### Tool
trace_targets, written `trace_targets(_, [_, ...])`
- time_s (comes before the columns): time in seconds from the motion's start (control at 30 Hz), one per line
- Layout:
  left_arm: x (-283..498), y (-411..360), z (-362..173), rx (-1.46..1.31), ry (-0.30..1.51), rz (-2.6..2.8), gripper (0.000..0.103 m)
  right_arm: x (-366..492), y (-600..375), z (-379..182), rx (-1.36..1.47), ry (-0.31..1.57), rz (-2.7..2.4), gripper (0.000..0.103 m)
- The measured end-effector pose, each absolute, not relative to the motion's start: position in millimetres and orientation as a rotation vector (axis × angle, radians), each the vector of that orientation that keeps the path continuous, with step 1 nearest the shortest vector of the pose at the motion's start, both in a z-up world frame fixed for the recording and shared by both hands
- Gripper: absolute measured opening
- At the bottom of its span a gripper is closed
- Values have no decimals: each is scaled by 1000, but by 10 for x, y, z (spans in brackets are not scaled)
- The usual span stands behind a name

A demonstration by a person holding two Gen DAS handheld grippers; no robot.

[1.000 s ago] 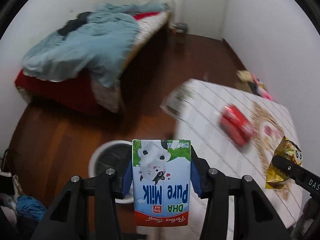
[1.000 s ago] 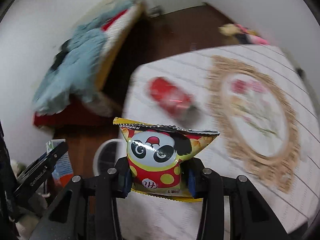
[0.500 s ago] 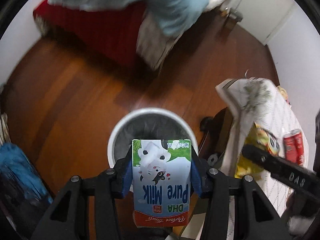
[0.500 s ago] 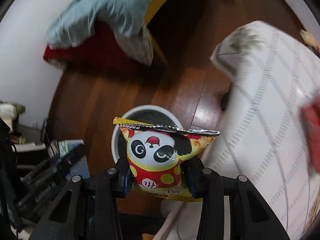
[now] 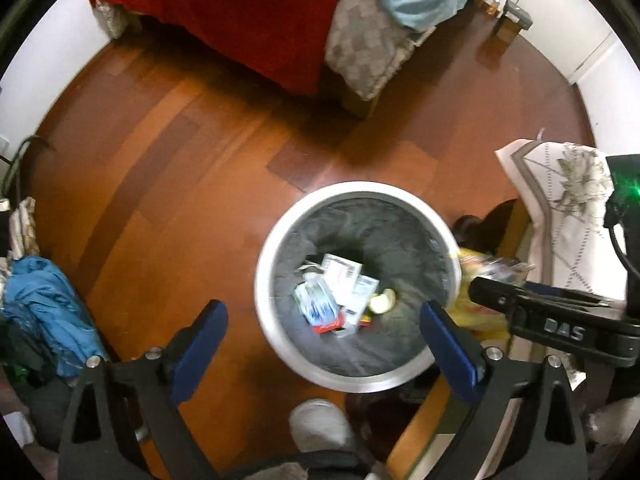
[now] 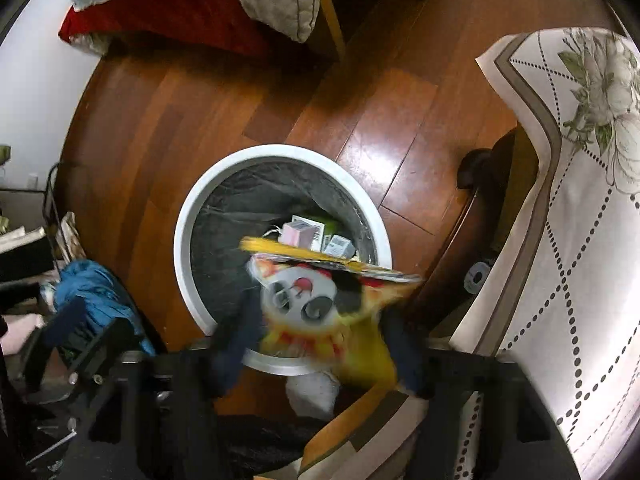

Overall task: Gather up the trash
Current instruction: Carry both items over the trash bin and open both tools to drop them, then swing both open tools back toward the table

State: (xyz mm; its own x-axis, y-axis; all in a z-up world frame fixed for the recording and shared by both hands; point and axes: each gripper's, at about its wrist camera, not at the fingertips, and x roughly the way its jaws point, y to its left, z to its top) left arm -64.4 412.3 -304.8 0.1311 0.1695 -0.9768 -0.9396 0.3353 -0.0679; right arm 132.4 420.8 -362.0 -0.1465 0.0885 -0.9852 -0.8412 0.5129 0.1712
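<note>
A white round bin (image 5: 280,236) with a grey liner stands on the wooden floor right under both grippers. My left gripper (image 5: 320,312) hangs over it, its jaws opening wide with nothing between them. The blue and white milk carton (image 5: 318,306) lies in the bin among other boxes. In the right wrist view my right gripper (image 6: 320,320) is opening over the bin's near rim (image 6: 280,151). The yellow panda snack bag (image 6: 320,300) is blurred between its fingers, and the pads stand off its sides. The right gripper (image 5: 552,322) also shows beside the bin in the left wrist view.
A bed with a red sheet (image 5: 248,12) and a blue blanket stands beyond the bin. To the right is a table under a white patterned cloth (image 6: 568,240). Blue clothes (image 5: 48,304) lie on the floor at the left. A white rounded shape (image 5: 316,424) sits near the bin.
Both grippers came down over the bin and tipped to face into it. The left jaws opened and the milk carton dropped in. The right jaws spread and the snack bag slipped loose.
</note>
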Motion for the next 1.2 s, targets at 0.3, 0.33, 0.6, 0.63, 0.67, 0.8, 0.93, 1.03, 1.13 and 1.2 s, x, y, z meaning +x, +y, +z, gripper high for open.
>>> trace_targets(0.3, [-880, 4113, -2822, -812, 1130, 1049, 98, 1092, 4167, -3418, -797, 1429, 915, 99])
trace_targets(0.33, [-897, 4111, -2788, -805, 1128, 1053, 98, 1072, 4152, -3388, -802, 1420, 912, 99])
trace_targets(0.6, [-984, 4047, -2529, -761, 1107, 1076, 98, 977, 3997, -3090, -786, 1379, 906, 100])
trace_targets(0.63, [-989, 4035, -2499, -756, 1105, 1077, 98, 964, 3982, -3053, -783, 1375, 907, 100])
trace_targets(0.67, [-994, 4021, -2464, -751, 1103, 1078, 98, 954, 3955, -2998, -777, 1370, 910, 100])
trace_targets(0.8, [-1009, 3938, -2263, -723, 1086, 1079, 98, 924, 3833, -2734, -750, 1332, 924, 100])
trace_targets(0.93, [-999, 3827, -2046, -689, 1061, 1068, 98, 917, 3679, -2463, -711, 1296, 936, 100])
trace_targets(1.03, [-986, 3737, -1896, -669, 1042, 1060, 98, 928, 3521, -2227, -670, 1267, 945, 100])
trace_targets(1.13, [-968, 3624, -1691, -643, 1017, 1048, 98, 948, 3340, -1979, -614, 1245, 958, 100])
trace_targets(1.2, [-948, 3554, -1558, -627, 1001, 1044, 98, 961, 3201, -1798, -564, 1229, 970, 100])
